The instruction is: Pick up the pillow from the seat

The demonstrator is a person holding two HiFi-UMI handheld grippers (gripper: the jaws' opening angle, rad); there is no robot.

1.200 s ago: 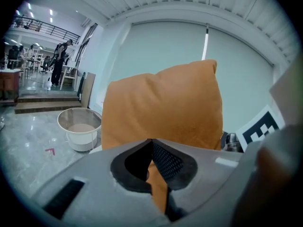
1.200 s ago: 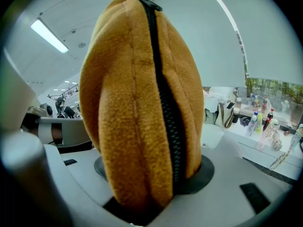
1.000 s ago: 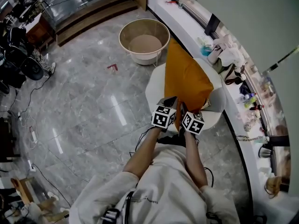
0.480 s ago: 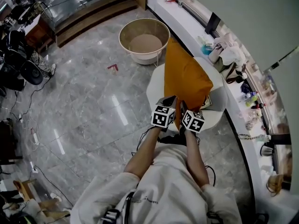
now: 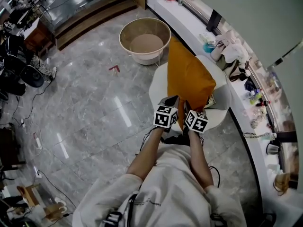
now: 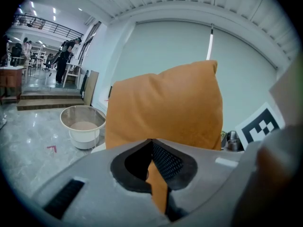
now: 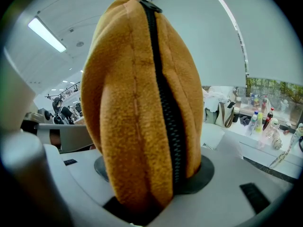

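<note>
An orange pillow (image 5: 188,79) stands on edge above the round white seat (image 5: 158,86), held up by both grippers at its near end. My left gripper (image 5: 171,105) is shut on a thin corner of the pillow (image 6: 165,108), which sticks out between the jaws. In the right gripper view the pillow (image 7: 137,103) fills the frame with its black zipper (image 7: 165,103) facing the camera. My right gripper (image 5: 189,109) is shut on the thick zipper edge. Whether the pillow's far end touches the seat cannot be told.
A round beige basket (image 5: 145,40) stands on the glossy grey floor (image 5: 90,103) beyond the seat. A white ledge (image 5: 246,93) with bags, bottles and cups runs along the right. Cables (image 5: 26,122) and dark chairs (image 5: 16,56) lie far left.
The pillow and both grippers keep their hold; the view has shifted slightly, nothing else has visibly moved.
</note>
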